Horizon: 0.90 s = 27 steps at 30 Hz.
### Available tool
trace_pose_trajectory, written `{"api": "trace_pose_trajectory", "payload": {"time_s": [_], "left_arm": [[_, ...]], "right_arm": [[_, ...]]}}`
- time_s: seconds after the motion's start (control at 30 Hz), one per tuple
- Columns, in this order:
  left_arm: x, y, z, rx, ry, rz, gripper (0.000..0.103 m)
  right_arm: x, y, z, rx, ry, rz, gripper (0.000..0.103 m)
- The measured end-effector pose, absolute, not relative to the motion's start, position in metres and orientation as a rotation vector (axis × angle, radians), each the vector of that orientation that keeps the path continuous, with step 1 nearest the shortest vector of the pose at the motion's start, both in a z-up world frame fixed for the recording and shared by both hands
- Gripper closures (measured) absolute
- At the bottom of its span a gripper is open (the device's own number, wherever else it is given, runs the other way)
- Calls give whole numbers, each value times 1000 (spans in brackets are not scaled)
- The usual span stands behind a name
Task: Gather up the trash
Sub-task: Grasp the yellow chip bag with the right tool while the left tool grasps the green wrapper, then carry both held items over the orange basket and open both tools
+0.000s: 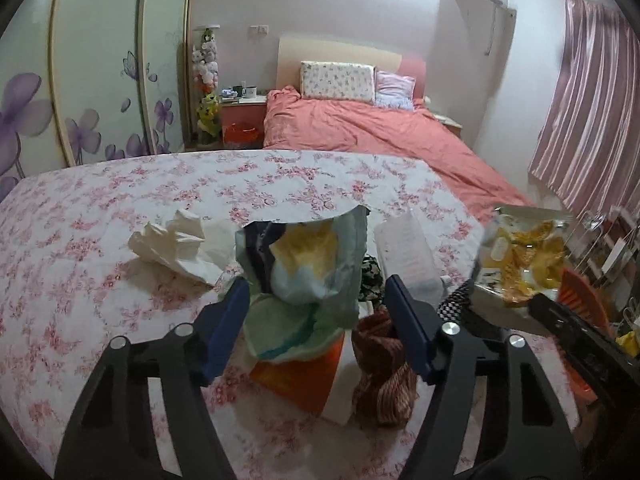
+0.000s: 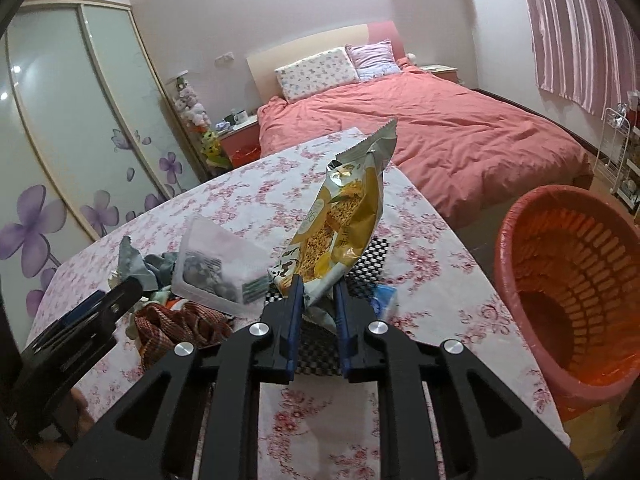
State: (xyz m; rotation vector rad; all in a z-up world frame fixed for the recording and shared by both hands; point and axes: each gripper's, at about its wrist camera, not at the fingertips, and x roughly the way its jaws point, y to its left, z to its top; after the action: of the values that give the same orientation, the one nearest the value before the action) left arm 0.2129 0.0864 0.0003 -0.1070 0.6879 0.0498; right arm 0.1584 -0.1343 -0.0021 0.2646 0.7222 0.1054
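Note:
My right gripper (image 2: 318, 294) is shut on a yellow snack bag (image 2: 344, 216) and holds it upright above the floral table; the bag also shows in the left wrist view (image 1: 524, 256). An orange-red slotted bin (image 2: 576, 280) stands to the right of the table. My left gripper (image 1: 316, 292) is open, its fingers either side of a crumpled pale green and yellow wrapper (image 1: 308, 264). A crumpled white tissue (image 1: 176, 244) lies to its left. A clear plastic package (image 2: 216, 268) lies on the table; it also shows in the left wrist view (image 1: 408, 256).
A brown woven cloth (image 1: 384, 376) and an orange sheet (image 1: 308, 376) lie near the left gripper. A black-and-white checkered mat (image 2: 368, 256) lies under the bag. A pink bed (image 2: 440, 140) is beyond the table, a wardrobe (image 1: 92, 92) at left, a wire rack (image 2: 620, 152) at right.

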Motion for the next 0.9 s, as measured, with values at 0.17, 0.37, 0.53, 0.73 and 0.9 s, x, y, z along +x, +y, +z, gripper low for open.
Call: {"api": "trace_pose_trajectory", "payload": {"time_s": [0.17, 0.37, 0.53, 0.73, 0.9], "left_arm": [[228, 87, -9, -83, 730, 51, 65], [217, 104, 11, -97, 677, 23, 78], [205, 108, 39, -108, 614, -1, 80], [188, 92, 63, -135, 570, -59, 81], [172, 55, 78, -125, 543, -160, 81]], "right_arm": [[155, -137, -3, 262, 724, 99, 88], [148, -144, 4, 269, 703, 97, 88], [138, -153, 12, 284, 670, 96, 88], [124, -165, 18, 288, 639, 98, 88], [112, -179, 24, 287, 609, 86, 88]]}}
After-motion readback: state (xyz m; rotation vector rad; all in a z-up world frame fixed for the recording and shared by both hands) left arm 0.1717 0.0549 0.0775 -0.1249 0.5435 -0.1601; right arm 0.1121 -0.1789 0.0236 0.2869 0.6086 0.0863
